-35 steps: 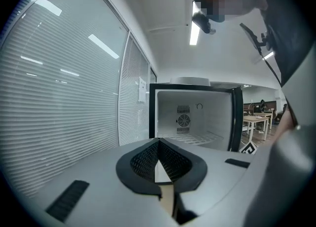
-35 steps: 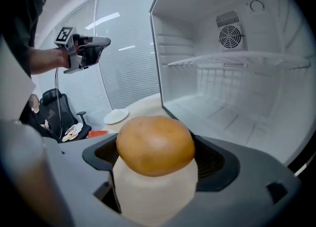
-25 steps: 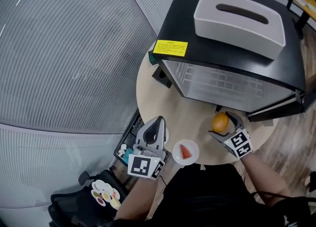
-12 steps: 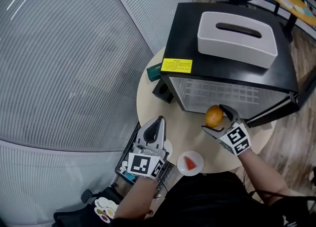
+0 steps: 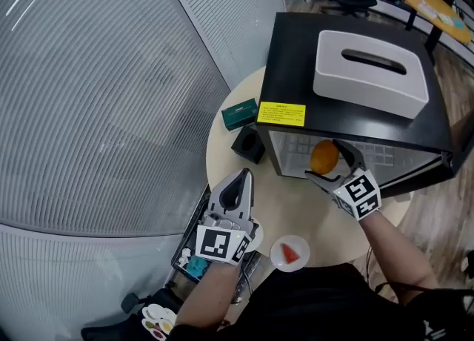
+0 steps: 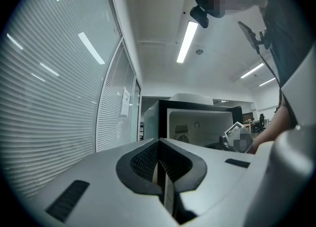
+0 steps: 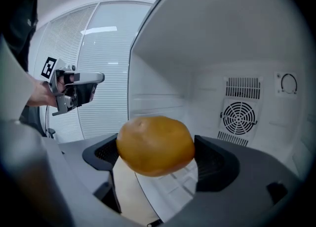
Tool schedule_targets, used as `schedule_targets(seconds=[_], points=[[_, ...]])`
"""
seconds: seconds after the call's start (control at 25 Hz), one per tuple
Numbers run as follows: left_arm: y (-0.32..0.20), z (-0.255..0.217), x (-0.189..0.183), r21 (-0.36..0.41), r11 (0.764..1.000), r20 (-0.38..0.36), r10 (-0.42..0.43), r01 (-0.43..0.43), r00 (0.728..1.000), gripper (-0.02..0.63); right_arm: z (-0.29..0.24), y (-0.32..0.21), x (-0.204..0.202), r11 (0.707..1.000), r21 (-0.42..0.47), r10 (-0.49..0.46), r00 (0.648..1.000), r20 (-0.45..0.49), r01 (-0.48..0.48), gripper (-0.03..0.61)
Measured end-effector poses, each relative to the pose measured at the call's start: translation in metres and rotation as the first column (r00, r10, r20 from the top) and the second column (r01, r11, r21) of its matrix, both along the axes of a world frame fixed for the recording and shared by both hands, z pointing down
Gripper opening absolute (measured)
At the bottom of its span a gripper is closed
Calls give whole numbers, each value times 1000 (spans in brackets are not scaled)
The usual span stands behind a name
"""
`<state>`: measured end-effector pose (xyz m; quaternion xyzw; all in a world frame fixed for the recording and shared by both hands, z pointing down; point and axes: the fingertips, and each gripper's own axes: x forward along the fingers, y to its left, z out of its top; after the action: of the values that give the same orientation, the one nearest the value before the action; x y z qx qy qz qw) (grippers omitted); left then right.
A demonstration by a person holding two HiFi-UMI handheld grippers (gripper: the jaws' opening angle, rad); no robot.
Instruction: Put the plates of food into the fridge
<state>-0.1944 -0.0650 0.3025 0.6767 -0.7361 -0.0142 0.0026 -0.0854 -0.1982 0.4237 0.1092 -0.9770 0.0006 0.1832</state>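
Observation:
The black fridge (image 5: pixel 348 58) stands on the round table (image 5: pixel 285 206) with its front open. My right gripper (image 5: pixel 324 158) is shut on an orange (image 5: pixel 324 156) and holds it at the fridge's mouth. In the right gripper view the orange (image 7: pixel 155 144) fills the gap between the jaws, above the white wire shelf (image 7: pixel 170 184). A white plate with a red watermelon slice (image 5: pixel 289 253) lies at the table's near edge. My left gripper (image 5: pixel 242 178) hovers left of that plate, shut and empty; its fingertips (image 6: pixel 159 144) meet with nothing between them.
A white tissue box (image 5: pixel 370 73) sits on the fridge. A green box (image 5: pixel 239 115) and a black cube (image 5: pixel 249 144) stand left of the fridge. The fridge door (image 5: pixel 422 169) hangs open at the right. A rack of small items (image 5: pixel 189 258) is below the table.
My right gripper has carried the orange up from over the table into the fridge's opening. The left gripper has stayed roughly where it was, still shut.

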Motion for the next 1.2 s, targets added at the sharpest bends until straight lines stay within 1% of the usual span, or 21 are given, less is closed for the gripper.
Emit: schedule_targets(seconds=[0.16,0.44,0.6,0.76,1.0,1.12,1.2], points=[[-5,-1,-15,6,1000,-3,-8,8,1000,3,4,-21,-10,999,8,31,1000,-5,-31,468],[-12,4,-36,3,999,-35,-46,46,998,3,8,-41,-30,999,12,40,999,-8,-40,468],[-16,9,-39,-6,998,-40,-57,56,998,3,10,-52,-39,999,23,39,999,-9,-39,468],[-19,11,-44,-7,998,-42,-68,68,997,3,17,-68,-42,998,9,68,997,-18,-68,468],[-23,14,-45,-12,998,-41,-66,66,997,3,25,-78,-52,997,5,71,997,-31,-71,468],[-22,19,-48,-16,997,-58,-78,77,995,3,30,-82,-56,997,5,73,996,-44,-72,468],[-20,21,-51,-17,996,-71,-90,89,993,3,30,-85,-59,997,23,71,996,-54,-69,468]])
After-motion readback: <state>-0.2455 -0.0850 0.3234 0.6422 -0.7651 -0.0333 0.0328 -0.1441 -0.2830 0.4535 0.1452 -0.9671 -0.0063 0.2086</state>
